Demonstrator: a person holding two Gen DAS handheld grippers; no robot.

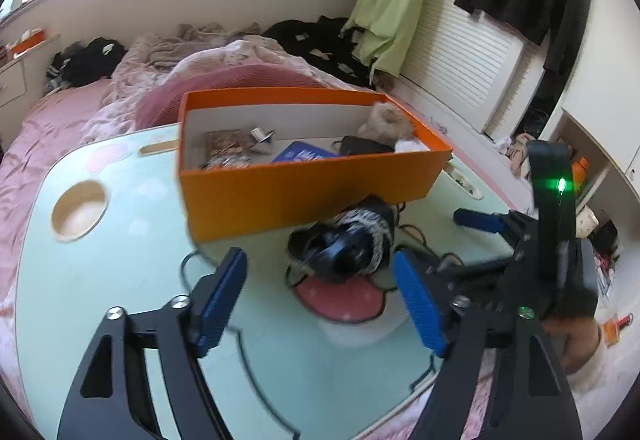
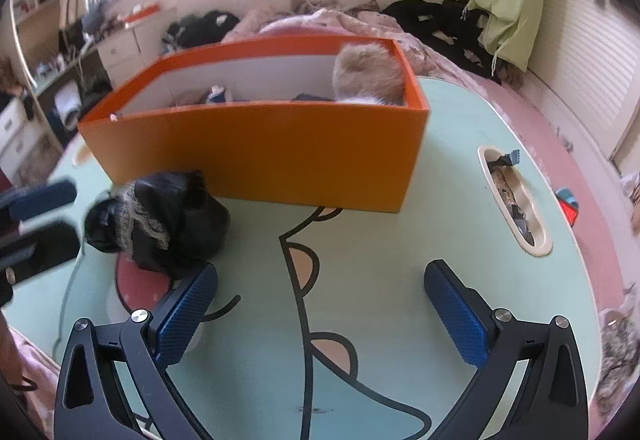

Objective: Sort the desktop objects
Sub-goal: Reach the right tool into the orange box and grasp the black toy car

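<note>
Across the lower half of the left wrist view, the left tongs (image 1: 320,300) stand apart with nothing between their blue ribbed pads, over a pale green bench (image 1: 120,280) printed with a cartoon figure. Just above the pads, at frame centre, lies a black bundle of fabric with a grey knitted trim (image 1: 352,240) — it rests on the bench, touching or just short of the near wall of an orange rectangular cardboard box (image 1: 312,188). That box fills the middle of the frame; inside it show a blue flat packet (image 1: 304,154), a brownish patterned item (image 1: 224,148), a small silvery object (image 1: 262,138), a dark pouch (image 1: 364,146) and a beige furry thing (image 1: 388,122) in its right end. A round wooden cup recess (image 1: 80,210) sits in the bench at left. At the right edge the right tongs (image 1: 476,220) reach in, a green light on their black body. A pink quilted bed (image 1: 60,112) spreads behind.

Low in the right wrist view, the right tongs (image 2: 320,316) are spread wide and empty above the cartoon outline. The black bundle lies at left centre (image 2: 160,224), above the left pad and against the box's near wall (image 2: 260,156). Blurred parts of the left tongs (image 2: 40,216) show at the left edge — their spread is unclear here. A long oval slot (image 2: 516,200) in the bench at right holds small scraps.
</note>
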